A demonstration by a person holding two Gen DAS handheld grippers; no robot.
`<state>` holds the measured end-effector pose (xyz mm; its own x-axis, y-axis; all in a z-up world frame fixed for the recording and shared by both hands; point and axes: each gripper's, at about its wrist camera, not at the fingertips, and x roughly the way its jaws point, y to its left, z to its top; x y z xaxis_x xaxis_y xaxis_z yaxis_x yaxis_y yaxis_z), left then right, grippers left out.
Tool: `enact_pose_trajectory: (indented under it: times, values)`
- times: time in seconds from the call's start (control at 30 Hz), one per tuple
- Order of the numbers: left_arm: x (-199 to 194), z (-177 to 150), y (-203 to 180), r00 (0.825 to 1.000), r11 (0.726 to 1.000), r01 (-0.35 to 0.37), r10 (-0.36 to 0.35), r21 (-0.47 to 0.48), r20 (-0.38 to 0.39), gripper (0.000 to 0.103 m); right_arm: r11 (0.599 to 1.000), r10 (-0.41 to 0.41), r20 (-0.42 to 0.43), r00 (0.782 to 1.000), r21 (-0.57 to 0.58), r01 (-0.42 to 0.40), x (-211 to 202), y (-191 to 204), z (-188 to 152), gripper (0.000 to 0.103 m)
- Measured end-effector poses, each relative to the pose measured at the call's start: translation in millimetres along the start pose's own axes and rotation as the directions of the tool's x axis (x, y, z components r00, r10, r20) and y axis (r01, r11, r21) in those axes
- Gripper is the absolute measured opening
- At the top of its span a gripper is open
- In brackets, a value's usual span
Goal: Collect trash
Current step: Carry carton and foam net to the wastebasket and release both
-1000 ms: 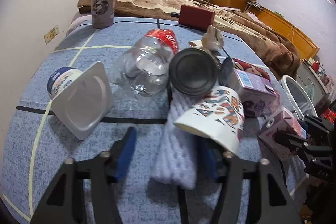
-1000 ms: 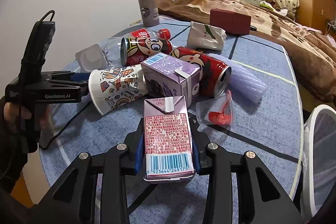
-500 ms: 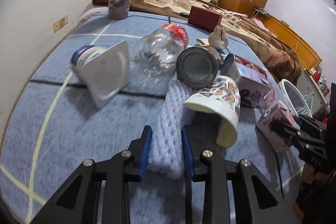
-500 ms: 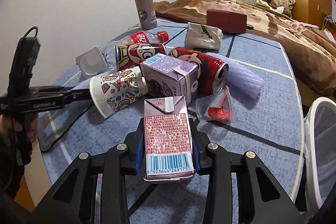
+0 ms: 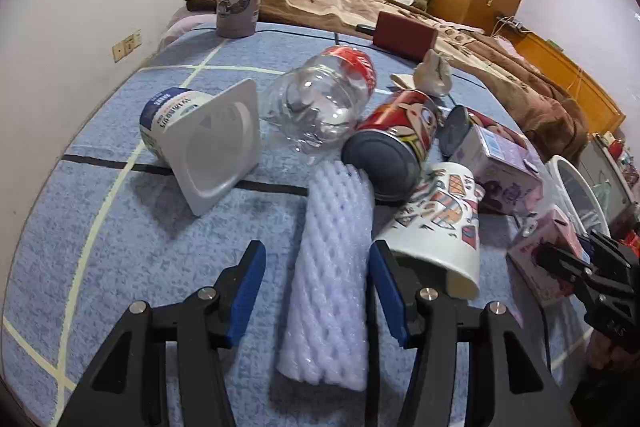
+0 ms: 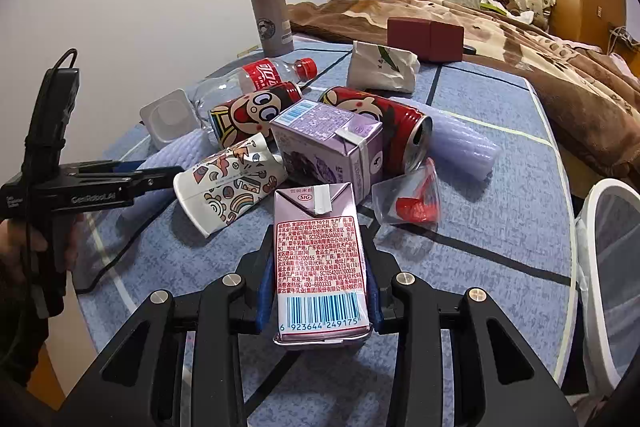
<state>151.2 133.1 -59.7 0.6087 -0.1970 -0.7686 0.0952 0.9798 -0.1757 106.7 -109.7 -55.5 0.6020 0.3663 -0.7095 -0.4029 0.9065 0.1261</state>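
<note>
My left gripper (image 5: 316,267) is open, its blue pads either side of a white foam fruit net (image 5: 332,267) lying on the blue table; the right pad touches it, the left stands off. A patterned paper cup (image 5: 436,231), a red can (image 5: 394,143), a clear bottle (image 5: 320,107) and a yogurt cup (image 5: 200,135) lie beyond. My right gripper (image 6: 318,267) is shut on a pink milk carton (image 6: 320,259) held upright over the table. The left gripper also shows in the right wrist view (image 6: 120,183).
A purple carton (image 6: 328,139), a second red can (image 6: 380,123), a plastic bag with a red piece (image 6: 408,199), a white paper bag (image 6: 380,71), a grey thermos (image 6: 270,11) and a red box (image 6: 424,35) are on the table. A white mesh bin (image 6: 608,267) stands at the right edge.
My left gripper, closed around the foam net half a second ago, has opened wide; the net lies between its pads. The right gripper keeps holding the pink carton, nearly still.
</note>
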Motion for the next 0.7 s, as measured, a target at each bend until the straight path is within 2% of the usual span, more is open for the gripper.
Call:
enact_pose_trajectory:
  times: [0.03, 0.07, 0.1, 0.3, 0.53, 0.7]
  values:
    - [-0.8, 0.4, -0.8, 1.000, 1.000, 0.003, -0.003, 0.003, 0.001, 0.051, 1.000, -0.001, 0.001, 1.000, 0.001, 0.001, -0.5, -0.1, -0.4, 0.037]
    - [-0.6, 1.0, -1.4, 1.000, 1.000, 0.003, -0.003, 0.009, 0.000, 0.037, 1.000, 0.001, 0.002, 1.000, 0.002, -0.001, -0.8, -0.1, -0.8, 0.037]
    - [-0.8, -0.1, -2.4, 1.000, 1.000, 0.001, -0.001, 0.012, -0.005, 0.029, 1.000, 0.003, 0.002, 1.000, 0.004, -0.003, -1.0, -0.2, -0.9, 0.037]
    - [-14.3, -5.2, -5.8, 1.000, 1.000, -0.010, 0.010, 0.018, 0.019, 0.025, 1.000, 0.010, 0.012, 1.000, 0.019, -0.010, -4.5, -1.1, -2.2, 0.037]
    - [-46.9, -3.5, -13.4, 0.996, 1.000, -0.024, 0.022, 0.019, 0.090, 0.025, 0.999, 0.009, 0.050, 0.999, 0.036, -0.011, -19.2, -6.5, -0.5, 0.037]
    - [-56.6, 1.7, -35.2, 0.993, 0.999, 0.020, -0.025, 0.045, 0.118, 0.025, 0.998, -0.001, 0.080, 0.997, 0.056, -0.004, -29.9, -13.7, 2.0, 0.037]
